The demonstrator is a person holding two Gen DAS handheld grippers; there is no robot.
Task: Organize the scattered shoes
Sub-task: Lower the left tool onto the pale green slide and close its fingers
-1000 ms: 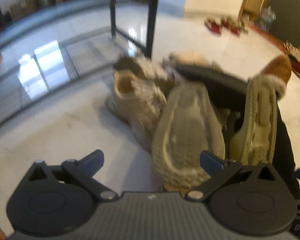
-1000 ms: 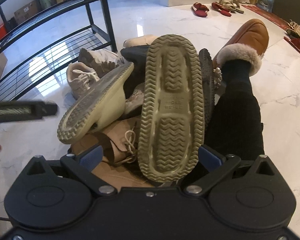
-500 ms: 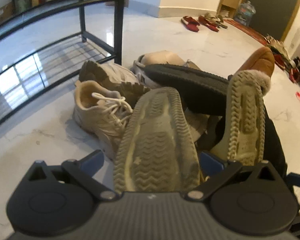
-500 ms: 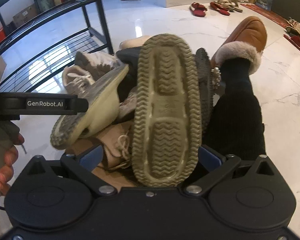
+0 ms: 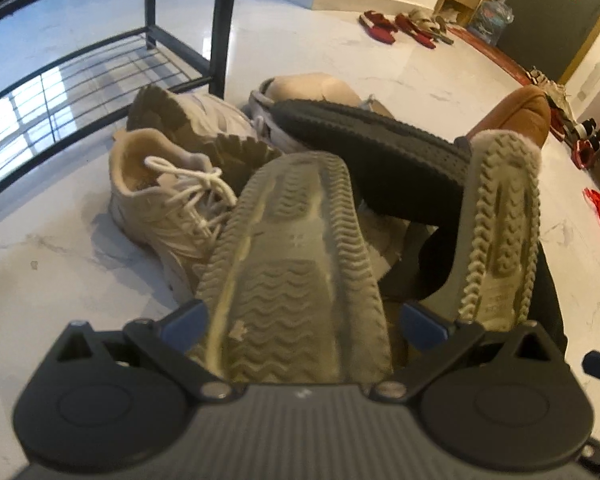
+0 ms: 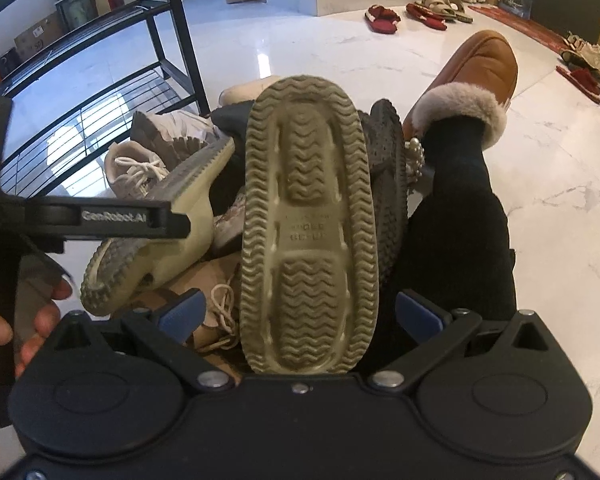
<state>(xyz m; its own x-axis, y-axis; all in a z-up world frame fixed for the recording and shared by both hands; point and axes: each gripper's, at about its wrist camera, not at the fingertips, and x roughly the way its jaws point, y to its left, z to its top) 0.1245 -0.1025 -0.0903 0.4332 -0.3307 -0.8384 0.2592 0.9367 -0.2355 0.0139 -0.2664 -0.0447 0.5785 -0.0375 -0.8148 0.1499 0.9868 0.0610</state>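
Note:
My left gripper [image 5: 300, 322] is shut on a beige clog [image 5: 296, 280], sole up, above the shoe pile. My right gripper [image 6: 298, 312] is shut on the matching beige clog [image 6: 310, 224], sole facing the camera. That second clog also shows at the right of the left wrist view [image 5: 496, 232]. The left gripper with its clog shows from the side in the right wrist view [image 6: 148, 220]. Below lie a cream laced sneaker [image 5: 168, 196], another sneaker on its side [image 5: 196, 128], a black shoe [image 5: 372, 152] and a tan lace-up shoe [image 6: 216, 312].
A black metal shoe rack [image 5: 220, 28] with a wire shelf [image 5: 80, 80] stands at the left. A person's leg in black with a brown fur-lined slipper [image 6: 480, 76] is on the right. Red slippers [image 6: 382, 18] and other shoes lie by the far wall and door.
The left gripper and its clog have moved closer to the right clog. The left view now looks more squarely at the pile. The right gripper has held nearly still.

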